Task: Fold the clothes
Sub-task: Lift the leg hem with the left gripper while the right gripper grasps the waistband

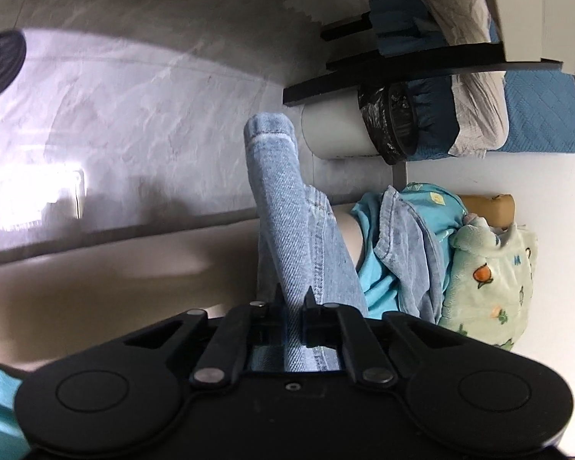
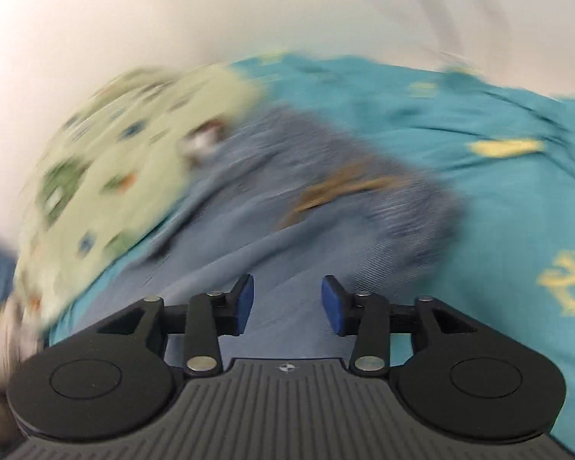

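Now gripping: left gripper (image 1: 293,299) clamped on light-blue denim trouser leg (image 1: 287,207), lifted off heap on white table (image 1: 479,165). Right gripper (image 2: 287,303) parted, empty, above waistband. Next: grasp opposite end.

Glossy pale floor (image 1: 115,115), black shelving (image 1: 402,65), white tabletop (image 2: 134,19)

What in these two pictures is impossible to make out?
- Right wrist view: motion blur smears the prints on the green garment and the brown mark on the denim.
- Left wrist view: the left gripper covers the gripped end of the jeans leg.
- Left wrist view: the shelf's contents are cut off.
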